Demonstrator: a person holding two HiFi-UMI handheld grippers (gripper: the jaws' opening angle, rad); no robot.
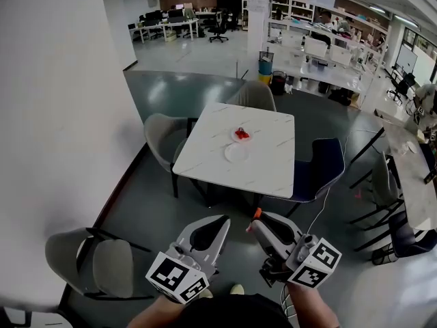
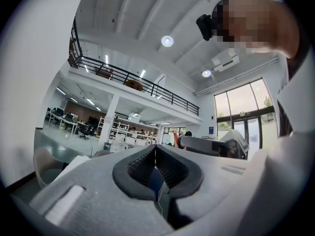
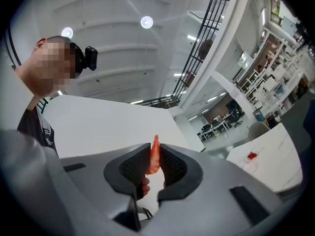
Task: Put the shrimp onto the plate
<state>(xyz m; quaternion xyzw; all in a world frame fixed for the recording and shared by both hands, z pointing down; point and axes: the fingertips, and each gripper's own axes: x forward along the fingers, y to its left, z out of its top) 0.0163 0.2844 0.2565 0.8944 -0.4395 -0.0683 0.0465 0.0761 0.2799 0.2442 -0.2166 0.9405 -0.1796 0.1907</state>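
Open grey floor [image 1: 153, 207] lies between the grippers and the table [image 1: 270, 166], whose near edge faces them. Chairs [image 1: 161, 137] stand at three of its sides, and a white wall [image 1: 54, 115] bounds the left. The right gripper [image 1: 255, 221] is clamped on a shrimp [image 1: 257, 214], whose tip rises above the jaws. The left gripper [image 1: 220, 223] has its jaws together, with nothing between them. On the white tabletop sit an empty plate [image 1: 237, 153] and, just beyond it, a dish [image 1: 240, 135] of red pieces. Office desks [image 1: 164, 26] fill the far room.
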